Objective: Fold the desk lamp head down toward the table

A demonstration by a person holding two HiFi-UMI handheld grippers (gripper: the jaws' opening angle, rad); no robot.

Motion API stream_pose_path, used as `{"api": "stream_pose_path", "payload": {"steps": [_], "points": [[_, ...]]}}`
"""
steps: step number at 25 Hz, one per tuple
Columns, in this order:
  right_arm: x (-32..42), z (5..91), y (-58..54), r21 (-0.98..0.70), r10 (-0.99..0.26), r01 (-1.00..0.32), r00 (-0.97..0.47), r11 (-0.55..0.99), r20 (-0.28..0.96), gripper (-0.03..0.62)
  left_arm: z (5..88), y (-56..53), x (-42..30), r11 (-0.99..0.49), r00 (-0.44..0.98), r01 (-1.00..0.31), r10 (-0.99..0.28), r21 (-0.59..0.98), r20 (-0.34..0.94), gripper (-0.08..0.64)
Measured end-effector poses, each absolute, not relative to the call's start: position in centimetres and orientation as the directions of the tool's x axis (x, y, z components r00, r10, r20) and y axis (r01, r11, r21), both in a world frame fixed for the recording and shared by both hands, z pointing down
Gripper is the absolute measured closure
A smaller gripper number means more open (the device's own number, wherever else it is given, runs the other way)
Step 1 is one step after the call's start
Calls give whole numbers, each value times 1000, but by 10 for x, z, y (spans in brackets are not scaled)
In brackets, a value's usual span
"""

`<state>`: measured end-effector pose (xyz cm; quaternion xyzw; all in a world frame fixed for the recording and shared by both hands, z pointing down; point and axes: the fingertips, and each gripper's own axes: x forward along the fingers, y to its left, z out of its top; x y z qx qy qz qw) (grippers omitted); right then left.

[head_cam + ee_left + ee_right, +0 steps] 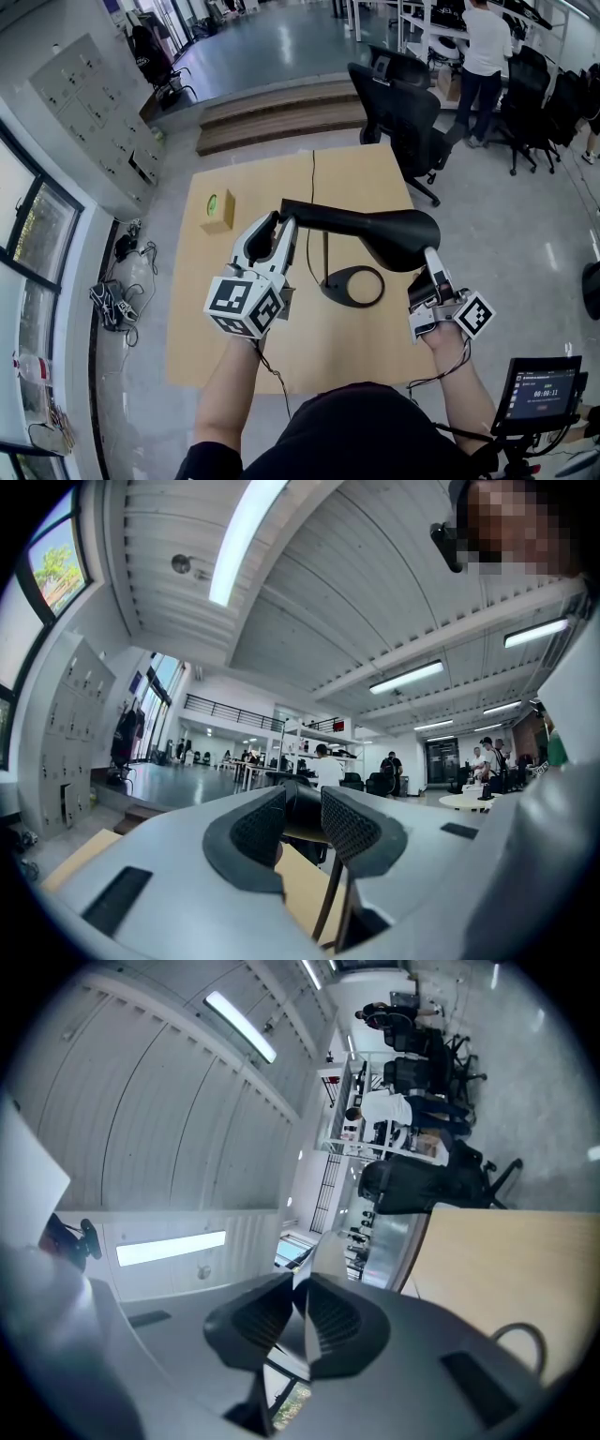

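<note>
Two closed grips on lamp head (375,230). Holding narrow black end w/ left gripper (284,223) at 9 o'clock of base ring (354,286); pinching thin rim of wide end w/ right gripper (432,260) at 3 o'clock. Checked in each gripper view: pads tight on black body on left, tight on a thin pale edge on right, no gap either side.

Step in hand, prob.: mid-fold. Sitting roughly level for now, well above table (216,319), over the ring, w/ thin stem (324,253) below. Not down yet.

Next move, as judged: keep left grip as steady anchor, swing wide end down toward tabletop w/ right, slow and even. Watch that thin-rim pinch for slip. Can't place the hinge from up top, so feel for it rather than force.

Room for moving:
- Plenty of bare wood at 6 and 7 o'clock of ring, toward near edge.
- Tight at 3 o'clock: table edge just beside right gripper, so keep descent inboard.
- Small yellow box (217,210) at 10 o'clock, well apart from lamp.
- Black cable (312,183) off toward 12 o'clock and far edge; avoid tugging it.
- Office chair (405,117) past far corner at 1 o'clock and monitor (544,386) off table at 4 o'clock, neither likely in sweep path.
</note>
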<state>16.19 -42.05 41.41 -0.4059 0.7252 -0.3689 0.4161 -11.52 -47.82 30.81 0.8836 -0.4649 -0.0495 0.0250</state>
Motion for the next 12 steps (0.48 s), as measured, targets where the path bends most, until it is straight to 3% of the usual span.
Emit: {"api": "stream_pose_path", "payload": {"steps": [12], "points": [[155, 433, -421, -903, -899, -210, -323, 374, -296, 543, 301, -477, -112, -559, 557, -828, -829, 50, -57, 434]]}}
